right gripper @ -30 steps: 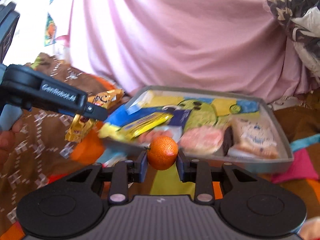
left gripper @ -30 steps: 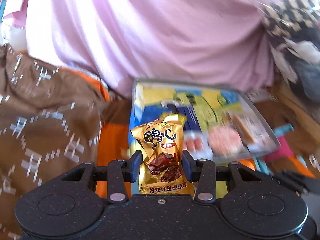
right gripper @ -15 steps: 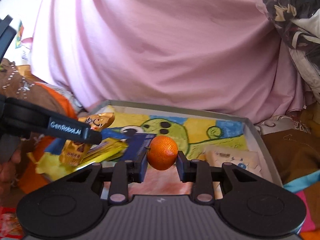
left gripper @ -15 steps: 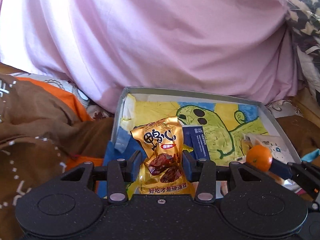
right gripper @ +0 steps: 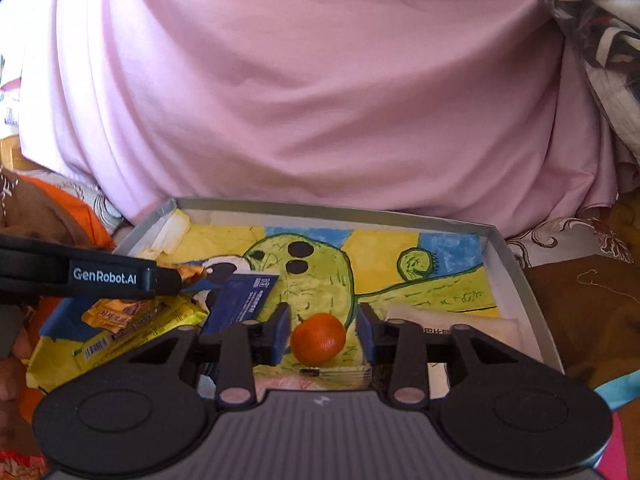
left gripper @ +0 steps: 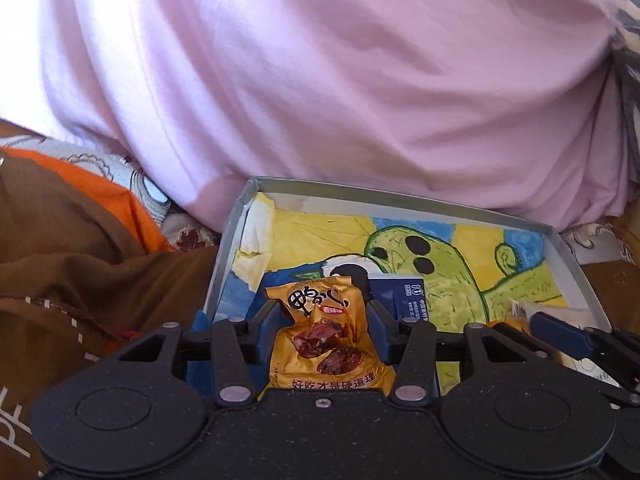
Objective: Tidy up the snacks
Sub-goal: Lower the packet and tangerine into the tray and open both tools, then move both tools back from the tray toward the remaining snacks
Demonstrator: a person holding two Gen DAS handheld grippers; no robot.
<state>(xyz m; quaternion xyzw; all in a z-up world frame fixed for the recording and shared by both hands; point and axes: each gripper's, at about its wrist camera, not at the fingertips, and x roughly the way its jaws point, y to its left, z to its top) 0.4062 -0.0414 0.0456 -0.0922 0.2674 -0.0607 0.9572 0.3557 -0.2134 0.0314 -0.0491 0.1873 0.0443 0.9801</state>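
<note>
One "GenRobot.AI" left gripper (right gripper: 176, 280) over tray (right gripper: 516, 276).

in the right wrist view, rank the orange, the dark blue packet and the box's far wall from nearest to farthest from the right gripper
1. The orange, between the fingers of the right gripper.
2. The dark blue packet, just left of the left finger.
3. The box's far wall, straight ahead against the pink cloth.

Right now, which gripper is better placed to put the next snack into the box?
Left. The left gripper is shut on the gold packet above the box. The right gripper is open, with gaps beside the orange, which seems to lie in the box.
</note>
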